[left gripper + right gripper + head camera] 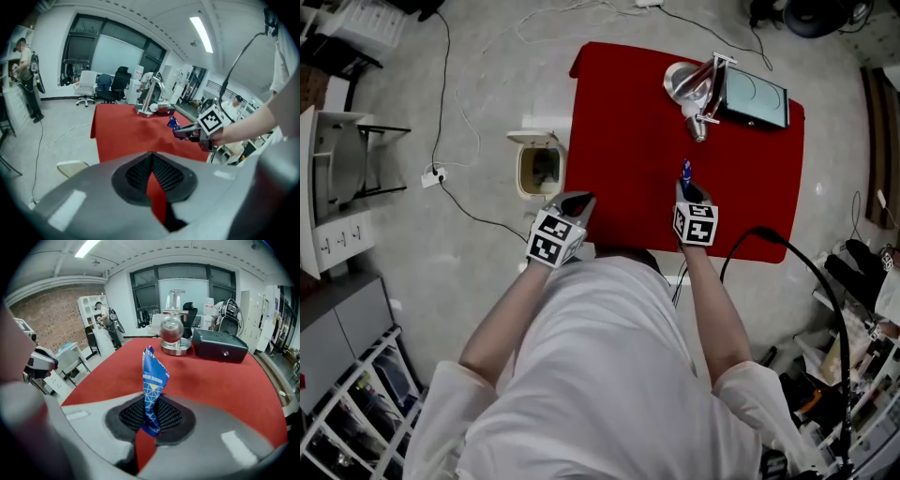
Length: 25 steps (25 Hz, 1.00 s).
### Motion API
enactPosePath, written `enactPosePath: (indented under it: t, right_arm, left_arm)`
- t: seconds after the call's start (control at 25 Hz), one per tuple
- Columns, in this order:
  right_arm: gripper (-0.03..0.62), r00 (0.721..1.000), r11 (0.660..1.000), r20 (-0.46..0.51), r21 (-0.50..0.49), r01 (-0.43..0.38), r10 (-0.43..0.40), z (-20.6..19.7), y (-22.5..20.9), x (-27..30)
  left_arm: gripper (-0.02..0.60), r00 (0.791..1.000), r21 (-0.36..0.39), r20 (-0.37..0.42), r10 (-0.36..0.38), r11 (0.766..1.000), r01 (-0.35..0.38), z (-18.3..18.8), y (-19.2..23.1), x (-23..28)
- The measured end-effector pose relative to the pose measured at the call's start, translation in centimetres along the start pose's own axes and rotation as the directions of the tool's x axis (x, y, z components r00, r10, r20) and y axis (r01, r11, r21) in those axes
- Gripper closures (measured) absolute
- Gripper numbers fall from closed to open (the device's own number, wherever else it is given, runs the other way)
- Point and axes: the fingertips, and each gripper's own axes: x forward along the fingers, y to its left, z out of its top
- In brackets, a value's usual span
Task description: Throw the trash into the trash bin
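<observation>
Right gripper view: right hand-held gripper (149, 420) pinches a blue wrapper (153, 378), print too blurry to read. The left hand-held gripper (151, 163) is closed, empty. White trash bin (525, 141) stands beside red surface (628, 141).

Plain solid red over the desk (628, 150), which carries a black box (757, 98) and a shiny silver appliance (694, 84). The wrapper (152, 380) is bright blue with a white lattice of triangles; left tongs (579, 202) and right tongs (149, 425) are grey with black ribbed pads, each bearing a cube of black-and-white square markers. The trash bin (539, 169) is cream, the floor (487, 84) pale grey, the sleeves (455, 412) white
</observation>
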Motion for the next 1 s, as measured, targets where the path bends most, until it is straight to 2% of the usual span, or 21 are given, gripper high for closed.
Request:
enactPosePath:
  t: [0.48,1.0]
  right_arm:
    - [0.556,0.991,0.987,-0.003,-0.092,-0.131,0.131,2.8,14.8,1.6]
    - [0.556,0.970,0.960,-0.023,-0.143,-0.241,0.240,4.7,28.0,3.7]
  left_arm:
    - [0.577,0.997,-0.080,0.043,0.071,0.994,-0.068,-4.0,6.8,-8.7]
    - [0.577,0.990,-0.158,0.049,0.130,0.980,-0.121,-8.4,13.8,-16.0]
